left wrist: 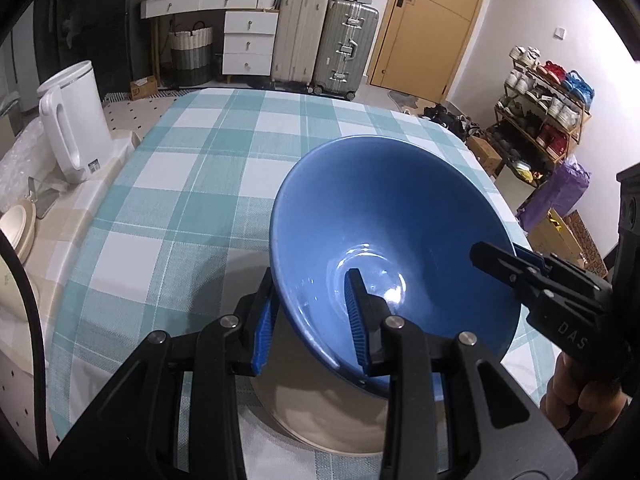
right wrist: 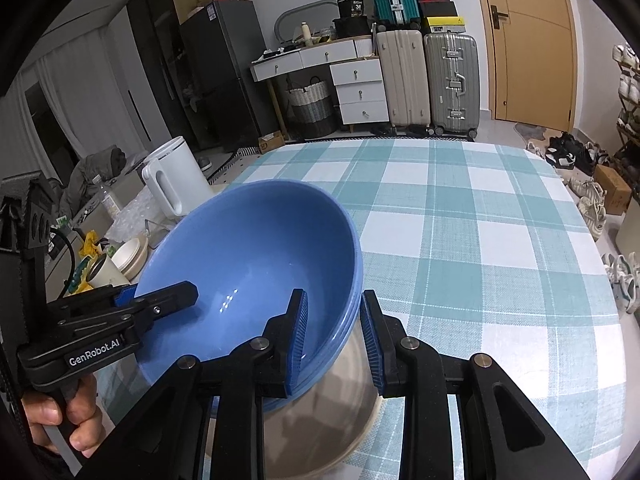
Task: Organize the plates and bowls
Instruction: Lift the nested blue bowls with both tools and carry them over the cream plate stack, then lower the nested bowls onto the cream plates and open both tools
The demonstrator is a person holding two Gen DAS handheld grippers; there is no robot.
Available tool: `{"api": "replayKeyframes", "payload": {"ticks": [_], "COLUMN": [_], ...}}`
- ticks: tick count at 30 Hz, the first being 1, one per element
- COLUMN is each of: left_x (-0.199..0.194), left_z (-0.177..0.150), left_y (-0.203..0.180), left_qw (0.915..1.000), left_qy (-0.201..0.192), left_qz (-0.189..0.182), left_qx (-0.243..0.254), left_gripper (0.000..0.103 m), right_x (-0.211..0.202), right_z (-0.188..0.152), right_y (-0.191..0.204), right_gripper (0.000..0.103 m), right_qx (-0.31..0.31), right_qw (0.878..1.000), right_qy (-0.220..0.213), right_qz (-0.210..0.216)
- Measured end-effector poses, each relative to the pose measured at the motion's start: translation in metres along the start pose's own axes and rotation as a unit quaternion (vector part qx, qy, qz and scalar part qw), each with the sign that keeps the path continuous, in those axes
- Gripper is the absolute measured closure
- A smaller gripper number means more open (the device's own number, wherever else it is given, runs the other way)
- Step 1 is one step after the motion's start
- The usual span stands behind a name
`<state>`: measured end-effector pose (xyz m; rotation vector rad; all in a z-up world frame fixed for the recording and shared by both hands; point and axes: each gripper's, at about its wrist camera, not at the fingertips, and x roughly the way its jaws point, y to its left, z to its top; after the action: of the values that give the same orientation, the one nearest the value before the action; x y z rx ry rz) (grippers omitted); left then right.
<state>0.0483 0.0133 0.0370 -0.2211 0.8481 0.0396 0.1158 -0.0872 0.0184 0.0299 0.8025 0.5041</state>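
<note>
A blue bowl (left wrist: 396, 216) hangs tilted over a beige plate (left wrist: 320, 420) on the checked table. My left gripper (left wrist: 310, 316) straddles the bowl's near rim, one finger inside and one outside, with gaps between pads and wall. My right gripper (left wrist: 496, 260) grips the bowl's right rim. In the right wrist view the bowl (right wrist: 248, 268) looks like a stack of blue bowls over the plate (right wrist: 320, 432). My right gripper (right wrist: 334, 332) straddles that rim with a visible gap, and the left gripper (right wrist: 160, 296) clamps the opposite rim.
A white kettle (left wrist: 72, 120) and a beige dish (left wrist: 16, 228) stand on the side counter at left. A paper cup (right wrist: 106, 274) stands there too. The checked tablecloth (left wrist: 208, 152) stretches ahead. Suitcases (left wrist: 324, 40) and a shoe rack (left wrist: 544, 116) stand beyond.
</note>
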Motion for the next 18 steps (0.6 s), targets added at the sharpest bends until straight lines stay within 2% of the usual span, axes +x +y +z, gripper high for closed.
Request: {"api": "replayKeyframes", "payload": {"ticks": [5, 9, 12, 16, 18], "left_x": [0.004, 0.005, 0.005, 0.001, -0.005], "left_z": [0.004, 0.004, 0.004, 0.003, 0.002], "left_y": [0.000, 0.003, 0.004, 0.005, 0.007], "left_qw": [1.0000, 1.0000, 1.0000, 0.9995, 0.9989], "left_qy": [0.003, 0.001, -0.002, -0.019, -0.032], "left_qz": [0.005, -0.004, 0.005, 0.016, 0.021], "left_qx": [-0.003, -0.003, 0.004, 0.021, 0.029], "left_gripper": [0.075, 0.075, 0.074, 0.064, 0.057], "right_x": [0.002, 0.001, 0.000, -0.002, -0.004], "right_z": [0.001, 0.001, 0.000, -0.001, -0.002], "right_y": [-0.004, -0.005, -0.008, -0.009, -0.008], "right_gripper": [0.075, 0.075, 0.074, 0.071, 0.062], "right_qx": [0.004, -0.002, -0.003, -0.008, -0.016], "right_qw": [1.000, 1.000, 1.000, 1.000, 1.000], "right_qy": [0.000, 0.000, -0.001, -0.002, -0.008], "right_qz": [0.003, 0.009, 0.011, 0.011, 0.010]}}
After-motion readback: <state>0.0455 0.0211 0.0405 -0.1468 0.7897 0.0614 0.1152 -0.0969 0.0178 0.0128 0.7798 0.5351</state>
